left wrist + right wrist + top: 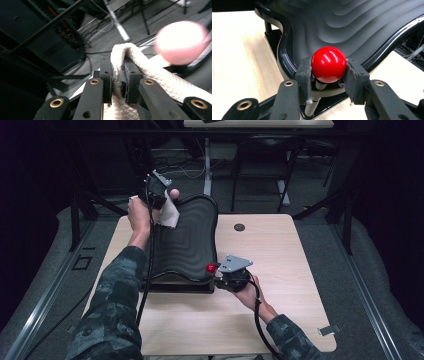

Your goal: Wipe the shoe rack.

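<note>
The left gripper point(161, 195) pinches a cream woven cloth point(170, 215) over the far left corner of the black ridged wavy board point(187, 245). At the board's near right corner, the right gripper point(329, 72) clamps the glossy red ball knob point(329, 64).

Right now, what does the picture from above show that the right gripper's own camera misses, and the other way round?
The high view alone shows the pale cloth pinched in the left gripper over the board's far corner, plus both forearms. The right gripper view alone shows up close the pads pressing both sides of the red ball and the white stem beneath it. Both show the ribbed black board and the wooden table.
</note>
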The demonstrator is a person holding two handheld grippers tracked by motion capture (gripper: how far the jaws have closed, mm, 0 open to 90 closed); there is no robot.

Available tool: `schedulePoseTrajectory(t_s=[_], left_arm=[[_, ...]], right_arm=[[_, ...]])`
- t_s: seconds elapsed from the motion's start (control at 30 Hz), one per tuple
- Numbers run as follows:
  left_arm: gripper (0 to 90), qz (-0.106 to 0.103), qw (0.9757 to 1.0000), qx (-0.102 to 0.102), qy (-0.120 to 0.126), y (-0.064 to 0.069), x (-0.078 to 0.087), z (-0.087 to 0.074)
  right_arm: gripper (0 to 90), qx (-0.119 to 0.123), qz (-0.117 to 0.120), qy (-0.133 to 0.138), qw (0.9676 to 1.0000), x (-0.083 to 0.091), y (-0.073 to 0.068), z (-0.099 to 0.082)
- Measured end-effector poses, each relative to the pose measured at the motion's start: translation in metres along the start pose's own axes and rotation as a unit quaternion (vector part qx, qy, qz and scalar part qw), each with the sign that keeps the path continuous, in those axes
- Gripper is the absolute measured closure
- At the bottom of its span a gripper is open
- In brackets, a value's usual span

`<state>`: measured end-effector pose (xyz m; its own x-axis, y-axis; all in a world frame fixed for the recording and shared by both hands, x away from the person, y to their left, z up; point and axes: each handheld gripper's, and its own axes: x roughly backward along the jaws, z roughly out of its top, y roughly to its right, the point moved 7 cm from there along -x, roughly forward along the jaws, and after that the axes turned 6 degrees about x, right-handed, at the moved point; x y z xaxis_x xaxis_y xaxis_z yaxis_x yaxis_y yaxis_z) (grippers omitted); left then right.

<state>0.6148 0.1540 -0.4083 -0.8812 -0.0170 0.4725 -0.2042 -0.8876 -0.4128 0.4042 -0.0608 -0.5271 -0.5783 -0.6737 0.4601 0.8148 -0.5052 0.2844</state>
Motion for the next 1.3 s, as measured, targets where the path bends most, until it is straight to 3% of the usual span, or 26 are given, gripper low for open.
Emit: schedulePoseTrajectory(t_s=[0.1,0.37,0.53,0.63,0.8,0.93,1.07,1.17,1.3], left_arm=[[80.5,0.018,0.9998,0.0,-0.007,-0.011,-0.003,-0.004],[80.7,0.046,0.9976,0.037,-0.037,-0.042,-0.005,-0.018],[81.1,0.038,0.9961,0.06,-0.051,-0.053,-0.004,-0.029],[81.4,0.034,0.9956,0.064,-0.06,-0.057,-0.002,-0.036],[81.7,0.011,0.9925,0.1,-0.069,-0.062,0.003,-0.046],[82.0,0.009,0.9933,0.088,-0.075,-0.062,0.007,-0.054],[82.1,-0.006,0.9915,0.103,-0.079,-0.063,0.012,-0.061],[82.1,-0.01,0.9923,0.093,-0.081,-0.058,0.018,-0.069],[82.0,-0.018,0.9918,0.095,-0.084,-0.057,0.025,-0.08]], right_arm=[[60.2,0.0,-0.002,0.0,1.0,0.0,0.0,0.0],[60.1,0.0,-0.003,0.0,1.0,0.0,0.0,0.0],[60.1,0.0,-0.003,-0.001,1.0,0.0,0.0,0.0],[60.1,0.0,-0.004,-0.001,1.0,0.0,0.0,0.0],[60.1,-0.001,-0.003,-0.002,1.0,0.0,0.0,0.0],[60.1,-0.003,-0.003,-0.001,1.0,0.0,-0.001,0.0],[60.1,-0.003,-0.002,-0.002,1.0,0.0,-0.001,0.0],[60.1,-0.003,-0.002,-0.003,1.0,0.0,-0.001,0.0],[60.1,-0.003,-0.002,-0.002,1.0,0.0,-0.001,0.0]])
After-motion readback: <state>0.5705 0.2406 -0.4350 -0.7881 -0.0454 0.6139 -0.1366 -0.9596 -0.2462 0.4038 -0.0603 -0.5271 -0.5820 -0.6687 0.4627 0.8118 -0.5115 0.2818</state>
